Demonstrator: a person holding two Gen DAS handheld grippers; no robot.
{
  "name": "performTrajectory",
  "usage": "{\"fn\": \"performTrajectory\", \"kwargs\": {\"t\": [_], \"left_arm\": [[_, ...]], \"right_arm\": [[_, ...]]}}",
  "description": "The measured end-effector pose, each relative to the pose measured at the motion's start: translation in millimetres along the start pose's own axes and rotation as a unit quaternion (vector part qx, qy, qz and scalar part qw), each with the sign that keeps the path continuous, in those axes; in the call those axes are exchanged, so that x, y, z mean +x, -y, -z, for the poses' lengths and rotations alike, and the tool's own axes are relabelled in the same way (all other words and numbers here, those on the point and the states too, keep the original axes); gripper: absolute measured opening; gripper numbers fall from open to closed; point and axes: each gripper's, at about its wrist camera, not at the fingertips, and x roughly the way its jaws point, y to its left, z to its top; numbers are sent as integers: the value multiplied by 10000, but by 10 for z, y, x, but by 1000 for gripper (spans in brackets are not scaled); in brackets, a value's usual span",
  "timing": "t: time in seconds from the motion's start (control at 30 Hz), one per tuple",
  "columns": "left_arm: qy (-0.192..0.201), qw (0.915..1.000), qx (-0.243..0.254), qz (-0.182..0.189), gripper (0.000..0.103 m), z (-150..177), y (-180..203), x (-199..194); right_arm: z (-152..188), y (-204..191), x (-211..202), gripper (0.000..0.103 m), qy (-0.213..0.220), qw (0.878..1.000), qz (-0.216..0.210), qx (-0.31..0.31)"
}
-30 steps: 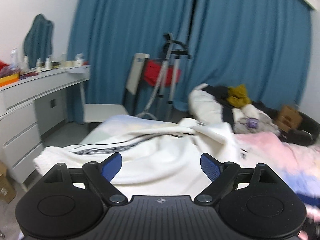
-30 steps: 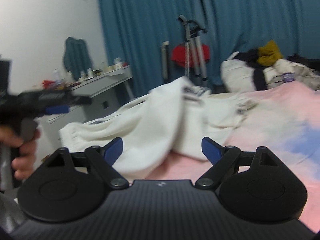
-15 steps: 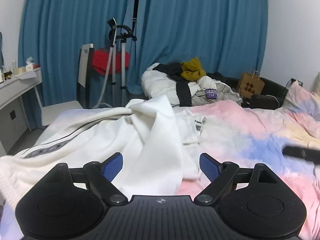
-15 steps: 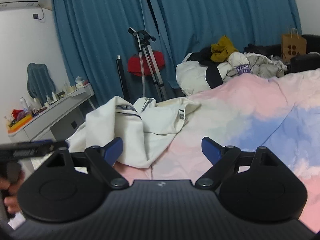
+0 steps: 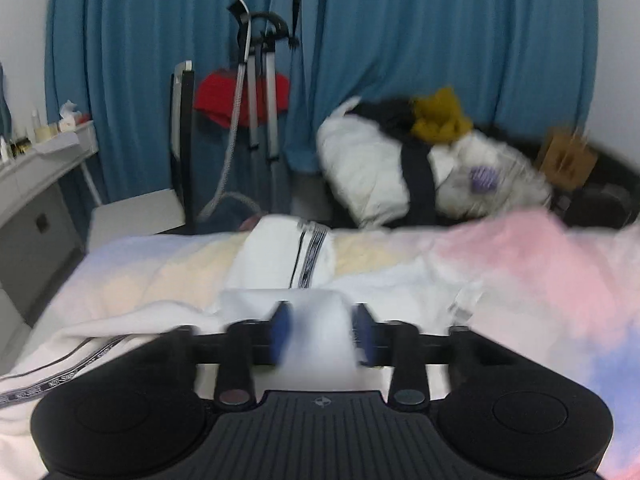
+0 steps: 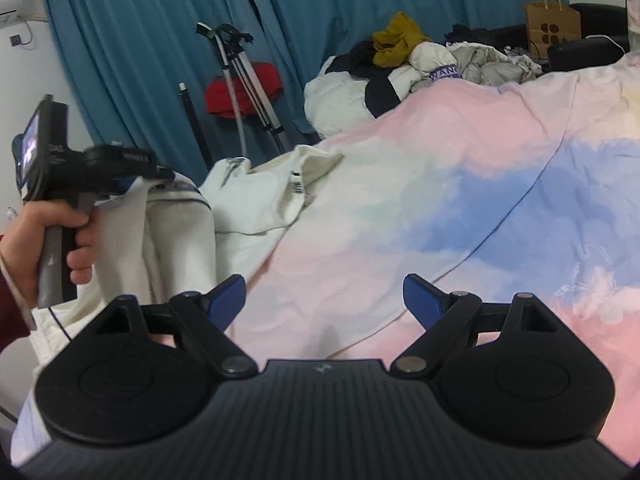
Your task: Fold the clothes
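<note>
A white garment (image 5: 276, 264) with a dark striped band lies crumpled on the pastel pink and blue bedspread (image 5: 540, 280). My left gripper (image 5: 320, 332) is low over it. Its jaws are closing, and a raised fold of the white cloth fills the gap between the blue pads. The right wrist view shows a hand (image 6: 40, 240) holding that left gripper (image 6: 160, 176) at the far left, with the garment (image 6: 256, 200) drawn up to it. My right gripper (image 6: 324, 296) hangs open above bare bedspread (image 6: 400, 220), to the right of the garment, with nothing between its fingers.
A heap of white, black and mustard clothes (image 5: 420, 160) sits at the bed's far end. Behind it stand a garment steamer pole (image 5: 256, 80) with a red item, a chair (image 5: 176, 140), blue curtains and a brown paper bag (image 6: 552, 24). A white desk (image 5: 36, 176) is at the left.
My left gripper has swung across and dropped onto the garment, and its jaws have narrowed from wide open onto a fold of cloth. My right gripper has shifted right and lower, staying open.
</note>
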Motion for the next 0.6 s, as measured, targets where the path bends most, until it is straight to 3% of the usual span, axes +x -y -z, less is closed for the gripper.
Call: {"fn": "performTrajectory", "kwargs": {"t": [0.03,0.13,0.37,0.5,0.6], "left_arm": [[60,9999,158,-23,18,39,79,2],[444,9966,681,-118,12,187,264,-188],[1149,9836,1275,546,8,818,291,-1382],[982,9750,1558,1242,7,1344,240,-2081],[420,9715,1694,1602,7,1770,216,-2288]], "right_arm": [[1,38,43,87,-45,10000,14,48],[6,114,136,87,-149,9997,-27,177],[0,40,17,87,-51,9997,-164,166],[-13,-76,-162,87,58,9996,-254,100],[7,-189,-261,87,104,9995,-298,-28]]}}
